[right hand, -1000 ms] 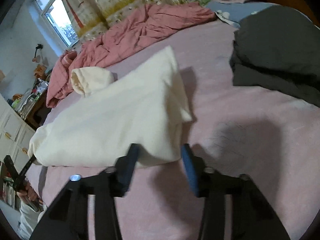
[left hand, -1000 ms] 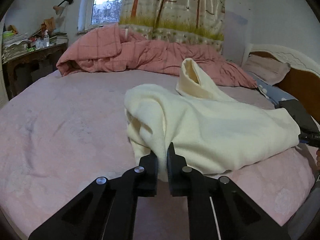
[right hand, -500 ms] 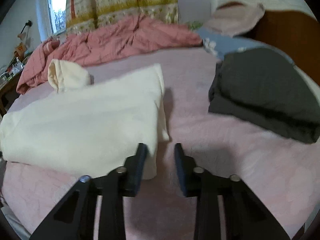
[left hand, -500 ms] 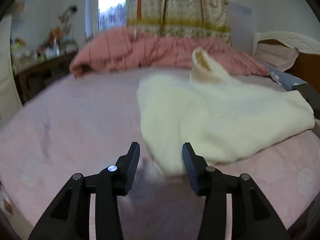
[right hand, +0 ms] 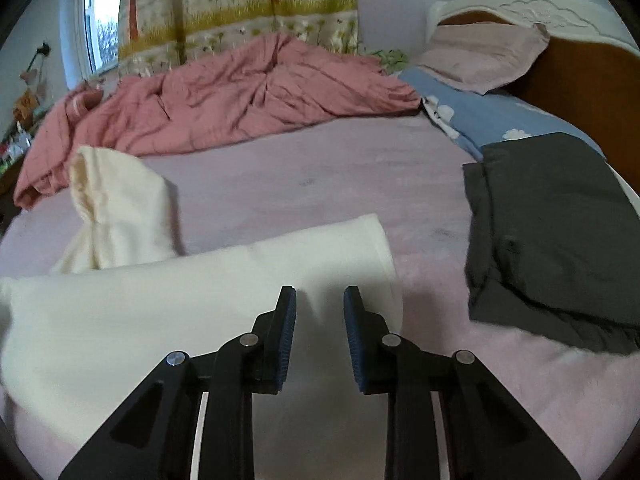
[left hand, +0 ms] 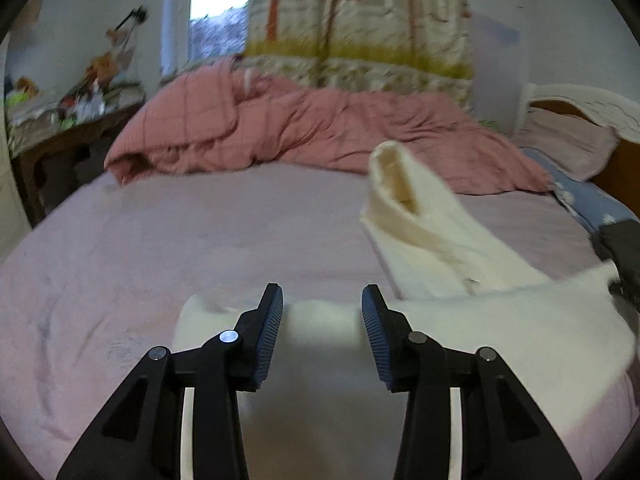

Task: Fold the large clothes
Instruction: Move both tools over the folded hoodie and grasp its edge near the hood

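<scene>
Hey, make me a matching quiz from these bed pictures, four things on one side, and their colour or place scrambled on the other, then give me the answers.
Column one:
1. garment under the grippers
2. folded clothes
3. quilt
4. pillow

Column two:
A. rumpled pink, bunched along the far side of the bed below the curtain
B. cream, lying across the near part of the bed
C. pale pink, leaning on the headboard
D. dark grey, at the right of the bed

Pairs: 1-B, 2-D, 3-A, 4-C
</scene>
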{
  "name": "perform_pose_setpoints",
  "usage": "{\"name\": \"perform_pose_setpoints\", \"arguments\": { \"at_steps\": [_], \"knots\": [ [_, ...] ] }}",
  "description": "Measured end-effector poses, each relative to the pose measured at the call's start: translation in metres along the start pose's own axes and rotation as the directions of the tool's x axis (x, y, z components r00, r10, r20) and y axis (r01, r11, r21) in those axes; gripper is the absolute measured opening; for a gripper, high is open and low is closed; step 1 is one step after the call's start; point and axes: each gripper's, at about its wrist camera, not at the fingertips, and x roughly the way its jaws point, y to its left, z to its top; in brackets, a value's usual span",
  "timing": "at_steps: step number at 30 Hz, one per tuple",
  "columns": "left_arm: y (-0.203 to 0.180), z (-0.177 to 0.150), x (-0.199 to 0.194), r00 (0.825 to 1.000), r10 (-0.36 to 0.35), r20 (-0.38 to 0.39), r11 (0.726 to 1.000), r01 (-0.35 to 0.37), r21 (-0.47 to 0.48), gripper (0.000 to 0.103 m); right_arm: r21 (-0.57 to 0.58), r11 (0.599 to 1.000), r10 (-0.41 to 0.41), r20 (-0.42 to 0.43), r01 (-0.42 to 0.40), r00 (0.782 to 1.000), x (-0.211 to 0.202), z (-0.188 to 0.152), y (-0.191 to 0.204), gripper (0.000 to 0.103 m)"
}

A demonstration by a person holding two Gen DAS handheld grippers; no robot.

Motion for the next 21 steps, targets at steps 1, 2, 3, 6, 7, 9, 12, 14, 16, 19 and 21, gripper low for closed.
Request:
{"name": "perform_pose_setpoints", "arguments": {
  "at_steps": [1, 2, 3, 6, 7, 9, 12, 14, 16, 19, 21],
  "knots": [
    [0.005, -0.001, 0.012, 1.0, 0.022, -0.01, 1.0, -0.022, -0.012, 0.041, -0.012, 1.0, -0.018, -0.005, 0.018, 1.0, 0.011, -0.003, -0.003, 0.027],
    [0.01, -0.005, 0.024, 0.999, 0.045, -0.025, 0.999, -0.046, -0.021, 0.041, -0.013, 1.0, -0.019, -0.013, 0.019, 1.0, 0.019, -0.005, -0.005, 0.026],
    [0.012, -0.007, 0.037, 0.997, 0.067, -0.045, 0.997, -0.068, -0.022, 0.042, 0.008, 1.0, 0.014, -0.045, -0.014, 0.999, 0.029, -0.006, -0.011, 0.026],
    [0.027, -0.021, 0.068, 0.992, 0.078, -0.103, 0.995, -0.083, -0.052, 0.044, 0.057, 0.996, 0.073, -0.055, -0.07, 0.996, 0.035, -0.005, -0.023, 0.026],
    [0.031, -0.023, 0.074, 0.991, 0.063, -0.115, 0.994, -0.073, -0.078, 0.044, 0.064, 0.995, 0.082, -0.061, -0.078, 0.995, 0.038, -0.006, -0.024, 0.026],
    [0.032, -0.026, 0.076, 0.992, 0.059, -0.115, 0.994, -0.069, -0.084, 0.044, 0.059, 0.996, 0.075, -0.067, -0.071, 0.995, 0.043, -0.007, -0.023, 0.026],
    [0.027, -0.027, 0.075, 0.99, 0.081, -0.119, 0.994, -0.089, -0.061, 0.044, 0.039, 0.998, 0.054, -0.066, -0.051, 0.996, 0.042, -0.006, -0.018, 0.026],
    [0.019, -0.026, 0.062, 0.989, 0.117, -0.089, 0.992, -0.121, -0.034, 0.041, 0.037, 0.998, 0.047, -0.048, -0.045, 0.998, 0.037, -0.005, -0.016, 0.026],
    [0.004, -0.024, 0.031, 0.998, 0.065, -0.005, 0.997, -0.065, -0.034, 0.039, 0.033, 0.998, 0.046, -0.012, -0.045, 0.999, 0.024, -0.003, -0.015, 0.027],
    [-0.036, -0.021, -0.016, 0.989, -0.135, 0.063, 0.99, 0.137, -0.031, 0.039, 0.043, 0.992, 0.119, 0.041, -0.121, 0.992, -0.003, 0.0, -0.014, 0.027],
    [-0.076, -0.017, -0.039, 0.954, -0.297, 0.052, 0.955, 0.296, 0.028, 0.039, 0.051, 0.985, 0.161, 0.046, -0.164, 0.986, -0.013, 0.0, -0.01, 0.027]
  ]
}}
